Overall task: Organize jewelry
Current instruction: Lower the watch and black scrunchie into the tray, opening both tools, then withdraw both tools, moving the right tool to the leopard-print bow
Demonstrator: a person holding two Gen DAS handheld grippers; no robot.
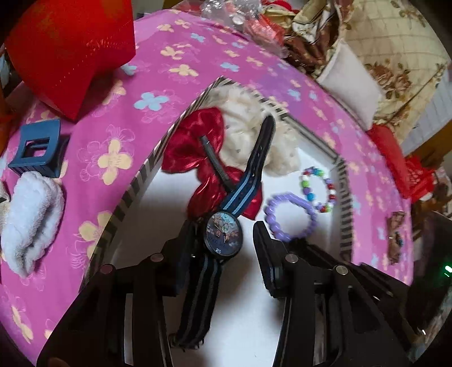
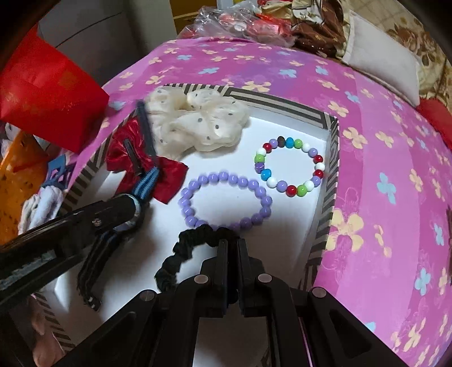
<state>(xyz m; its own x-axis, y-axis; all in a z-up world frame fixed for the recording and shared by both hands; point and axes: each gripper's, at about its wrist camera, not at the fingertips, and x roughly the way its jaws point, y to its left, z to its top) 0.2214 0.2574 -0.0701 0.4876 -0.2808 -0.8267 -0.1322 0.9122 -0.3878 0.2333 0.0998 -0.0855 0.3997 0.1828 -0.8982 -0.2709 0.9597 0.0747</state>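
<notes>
A striped-rim white tray (image 1: 147, 169) (image 2: 327, 225) lies on the pink flowered cloth. In it are a red bow clip (image 1: 197, 146) (image 2: 127, 158), a cream scrunchie (image 1: 248, 130) (image 2: 197, 124), a purple bead bracelet (image 1: 291, 217) (image 2: 226, 200) and a multicolour bead bracelet (image 1: 319, 189) (image 2: 291, 166). My left gripper (image 1: 226, 237) is open over the tray, and a blue-strapped watch (image 1: 223, 234) lies between its fingers, dial against the left finger. My right gripper (image 2: 233, 242) is shut on a black scrunchie (image 2: 183, 248) at the tray's near side.
A red box (image 1: 73, 48) (image 2: 48, 93) stands at the back left. A blue claw clip (image 1: 36, 146) and a white rolled towel (image 1: 31, 220) lie left of the tray. Plastic-wrapped items (image 2: 243, 19) and a patterned pillow (image 1: 395, 50) sit behind the cloth.
</notes>
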